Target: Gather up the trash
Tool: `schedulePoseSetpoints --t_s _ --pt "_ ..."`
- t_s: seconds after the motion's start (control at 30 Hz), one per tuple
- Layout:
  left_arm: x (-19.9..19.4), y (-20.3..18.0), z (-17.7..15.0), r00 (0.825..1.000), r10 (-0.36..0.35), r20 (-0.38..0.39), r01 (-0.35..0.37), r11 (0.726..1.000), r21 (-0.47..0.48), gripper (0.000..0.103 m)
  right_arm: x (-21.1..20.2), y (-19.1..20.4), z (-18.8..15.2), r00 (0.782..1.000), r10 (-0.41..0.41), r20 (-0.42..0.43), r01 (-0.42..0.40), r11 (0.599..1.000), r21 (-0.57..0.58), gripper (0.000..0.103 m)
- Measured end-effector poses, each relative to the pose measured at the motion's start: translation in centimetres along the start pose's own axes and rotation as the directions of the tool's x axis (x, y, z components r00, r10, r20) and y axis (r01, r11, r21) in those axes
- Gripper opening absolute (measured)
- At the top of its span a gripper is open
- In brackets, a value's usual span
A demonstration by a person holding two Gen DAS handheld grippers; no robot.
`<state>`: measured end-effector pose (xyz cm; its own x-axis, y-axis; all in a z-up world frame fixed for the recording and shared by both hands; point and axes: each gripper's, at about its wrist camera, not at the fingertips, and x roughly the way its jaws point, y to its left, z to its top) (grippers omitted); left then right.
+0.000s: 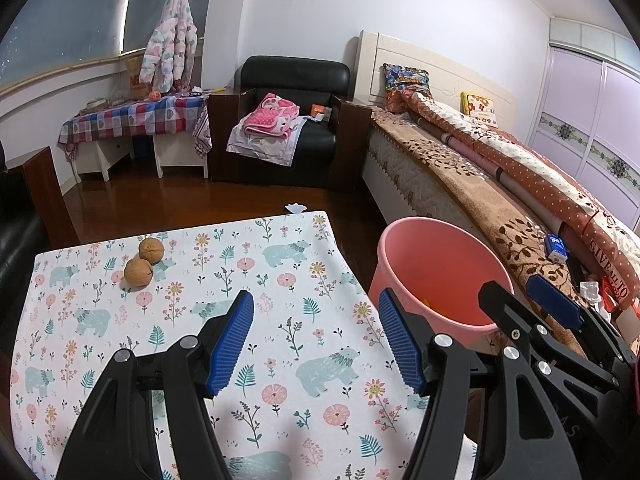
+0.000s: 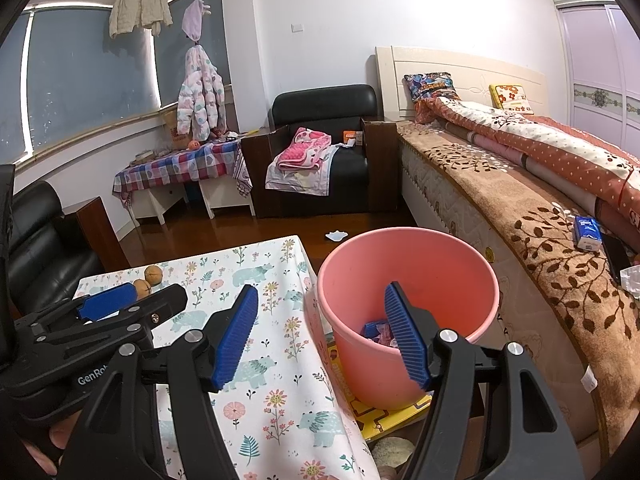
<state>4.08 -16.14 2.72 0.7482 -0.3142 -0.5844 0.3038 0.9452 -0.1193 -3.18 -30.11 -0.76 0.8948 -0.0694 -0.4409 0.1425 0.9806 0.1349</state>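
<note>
Two walnuts (image 1: 145, 261) sit touching at the upper left of the floral tablecloth (image 1: 280, 344). One pink bucket (image 2: 408, 304) stands at frame centre in the right view, a blue wrapper (image 2: 376, 330) lying inside. Left gripper (image 1: 316, 340) spread wide, nothing between its pads; right gripper (image 2: 320, 336) likewise released, empty, over the bucket rim.
</note>
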Motion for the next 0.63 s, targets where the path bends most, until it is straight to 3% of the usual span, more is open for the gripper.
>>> schedulePoseSetpoints --t_s 0.63 --pt "-0.4 0.5 -1.2 1.0 0.004 -0.016 -0.004 1.0 -0.009 0.064 0.1 0.0 -0.5 1.0 0.002 -0.008 -0.002 1.0 -0.002 0.066"
